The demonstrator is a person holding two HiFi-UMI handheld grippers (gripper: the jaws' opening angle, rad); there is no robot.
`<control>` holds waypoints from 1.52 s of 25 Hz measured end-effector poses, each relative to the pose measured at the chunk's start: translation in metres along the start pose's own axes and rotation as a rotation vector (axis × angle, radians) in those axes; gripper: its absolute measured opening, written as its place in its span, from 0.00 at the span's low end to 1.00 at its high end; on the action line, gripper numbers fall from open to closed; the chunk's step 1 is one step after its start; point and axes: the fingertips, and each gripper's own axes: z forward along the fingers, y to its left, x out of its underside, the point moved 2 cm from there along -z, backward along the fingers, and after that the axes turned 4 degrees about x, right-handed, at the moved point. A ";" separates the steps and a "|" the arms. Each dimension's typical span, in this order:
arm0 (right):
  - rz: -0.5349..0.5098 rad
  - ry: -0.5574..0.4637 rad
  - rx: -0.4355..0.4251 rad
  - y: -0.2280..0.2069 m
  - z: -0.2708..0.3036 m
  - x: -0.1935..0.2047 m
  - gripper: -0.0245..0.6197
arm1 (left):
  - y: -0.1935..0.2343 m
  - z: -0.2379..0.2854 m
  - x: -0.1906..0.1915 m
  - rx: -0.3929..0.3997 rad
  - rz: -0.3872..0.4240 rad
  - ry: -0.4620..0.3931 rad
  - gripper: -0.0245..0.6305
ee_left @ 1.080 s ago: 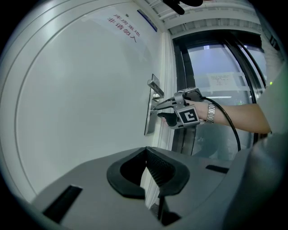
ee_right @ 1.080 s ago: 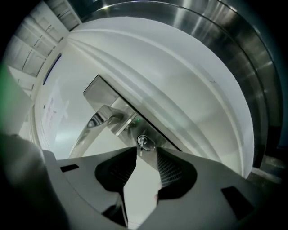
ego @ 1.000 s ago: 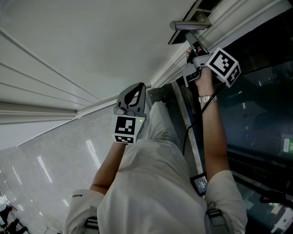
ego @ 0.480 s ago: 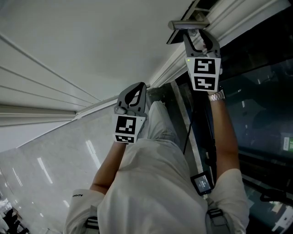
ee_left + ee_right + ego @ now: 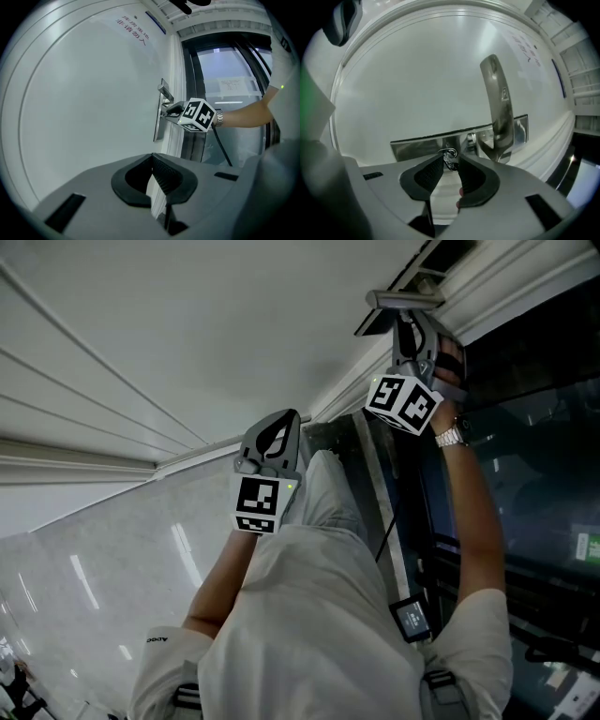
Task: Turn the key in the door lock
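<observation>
Key (image 5: 449, 157) in lock plate (image 5: 417, 146), left of handle (image 5: 497, 103): right gripper (image 5: 450, 164) jaws, just closing, pinch it. Left gripper (image 5: 153, 159) closed, empty.

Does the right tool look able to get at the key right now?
Seemingly yes: the key sits pinched between the jaws of the right tool, which have just been closing; nothing blocks it.
</observation>
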 end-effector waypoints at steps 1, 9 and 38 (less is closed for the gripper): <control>-0.004 0.000 0.012 -0.001 0.000 0.000 0.19 | 0.000 -0.001 0.001 -0.001 -0.001 0.001 0.05; 0.189 0.047 -0.005 -0.005 0.001 0.000 0.19 | -0.001 -0.002 0.001 0.006 0.000 0.003 0.05; 1.053 -0.191 -0.360 0.080 -0.125 -0.095 0.05 | 0.053 -0.079 -0.001 -0.255 0.047 -0.003 0.05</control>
